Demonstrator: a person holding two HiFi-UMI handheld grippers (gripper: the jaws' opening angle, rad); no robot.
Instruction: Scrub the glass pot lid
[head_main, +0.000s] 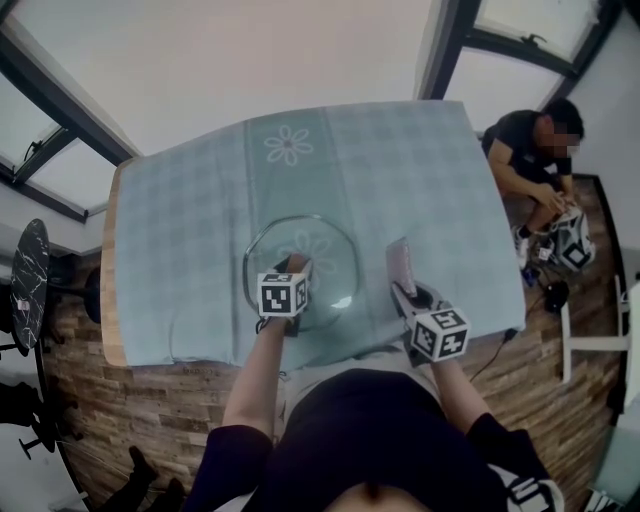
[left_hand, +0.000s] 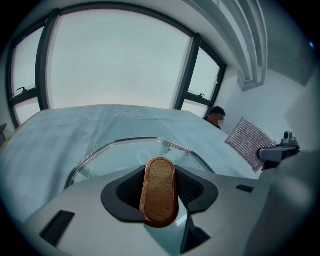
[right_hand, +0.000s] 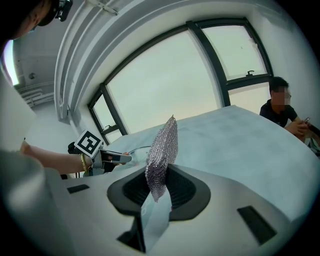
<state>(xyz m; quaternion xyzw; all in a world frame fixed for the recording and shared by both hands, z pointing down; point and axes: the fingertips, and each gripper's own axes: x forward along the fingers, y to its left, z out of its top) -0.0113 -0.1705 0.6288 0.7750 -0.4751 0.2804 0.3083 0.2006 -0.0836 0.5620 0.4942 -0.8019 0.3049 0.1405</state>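
- Right now the glass pot lid (head_main: 318, 243) is on the checked cloth (head_main: 190, 220) that covers the worktop (head_main: 110, 285), near the edge closest to the person holding the tools.
- The left tongs (head_main: 292, 270) reach over the lid's near side, and their two dark pads are clamped on the lid's wooden handle (left_hand: 160, 192).
- In the left gripper view the handle stands between the jaws with its oval top facing the camera, and the lid's metal-edged rim arcs beyond it.
- Whether the lid lies flat or is tipped on its edge I cannot tell.
- The right tongs (head_main: 405, 292) are just to the right of the lid and apart from it.
- Their jaws are closed on a silvery mesh scrubber (right_hand: 162, 150), which sticks up out of them in a flat, pointed sheet.
- A flower motif (head_main: 289, 146) is printed on the cloth beyond the lid.
- A second person (head_main: 525, 150) sits low beside the worktop's far right corner, well away from both tools.
- Large windows (left_hand: 120, 60) fill the wall behind the worktop.
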